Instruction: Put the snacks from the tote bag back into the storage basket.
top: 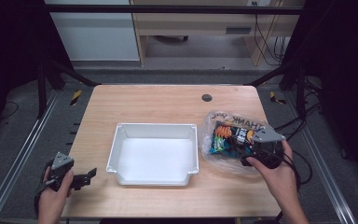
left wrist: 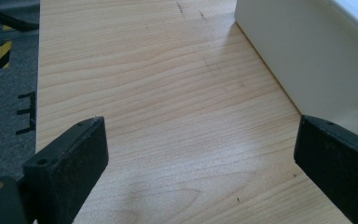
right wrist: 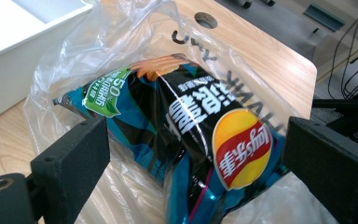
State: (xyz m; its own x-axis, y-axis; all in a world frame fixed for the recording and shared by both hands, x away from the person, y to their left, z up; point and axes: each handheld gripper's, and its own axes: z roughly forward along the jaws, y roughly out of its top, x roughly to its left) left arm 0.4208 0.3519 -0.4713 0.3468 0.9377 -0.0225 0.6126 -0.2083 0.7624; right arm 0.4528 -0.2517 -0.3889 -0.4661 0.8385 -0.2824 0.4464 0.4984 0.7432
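A clear plastic bag printed "THANK YOU" lies on the right of the wooden table, with a dark blue and black crisp packet inside it. My right gripper hovers at the bag's near right side, open. In the right gripper view the crisp packet sits between the two spread jaws, still wrapped by the plastic bag. A white tray stands empty mid-table. My left gripper rests open at the table's near left corner, beside the tray wall, with bare wood between its jaws.
A round cable hole sits in the far part of the table. Metal frame rails run along both sides, and a wooden desk with cables stands beyond the far edge.
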